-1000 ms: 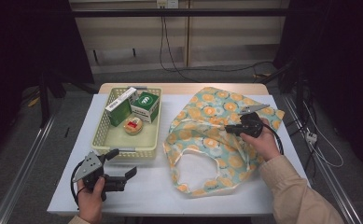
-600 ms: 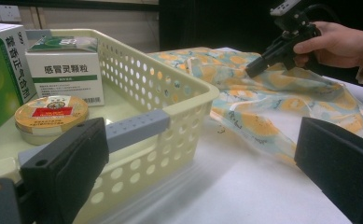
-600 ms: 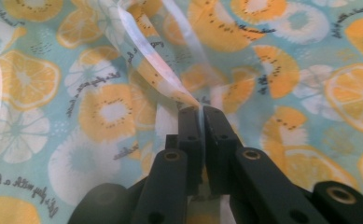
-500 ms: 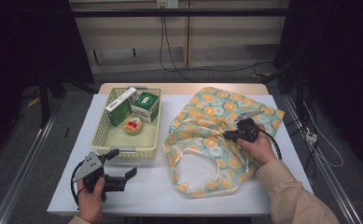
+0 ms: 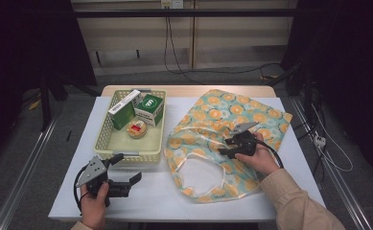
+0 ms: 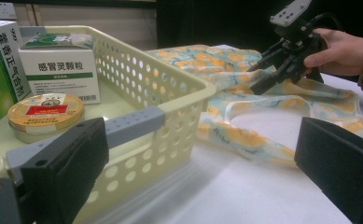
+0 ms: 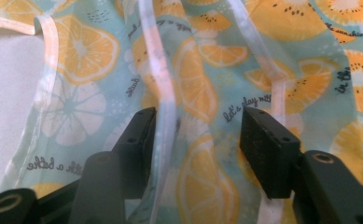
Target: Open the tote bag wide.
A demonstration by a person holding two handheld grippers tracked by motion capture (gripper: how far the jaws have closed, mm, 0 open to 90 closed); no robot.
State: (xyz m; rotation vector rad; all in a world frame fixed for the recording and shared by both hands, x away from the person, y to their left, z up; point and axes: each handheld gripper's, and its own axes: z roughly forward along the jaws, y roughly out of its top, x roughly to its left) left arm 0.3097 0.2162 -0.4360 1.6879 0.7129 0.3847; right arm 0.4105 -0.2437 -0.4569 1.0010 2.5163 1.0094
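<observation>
High view is showing a fruit-print bag (image 5: pixel 222 139) lying spread over the right half of the white table (image 5: pixel 141 201), its handle loop facing the near edge. The right gripper (image 5: pixel 228 147) is hovering low over the middle of the bag, held in the person's right hand (image 5: pixel 258 158). Right gripper view is showing its fingers (image 7: pixel 139 140) standing apart, having just been opening, with a pale handle strap (image 7: pixel 163 107) running between them and not being pinched. The left gripper (image 5: pixel 126 172) is resting near the table's near left corner, its fingers (image 6: pixel 72 163) standing wide apart on nothing, just in front of a yellow basket (image 5: pixel 108 143) that is holding medicine boxes (image 5: pixel 149 109) and a round tin (image 5: pixel 136 128).
</observation>
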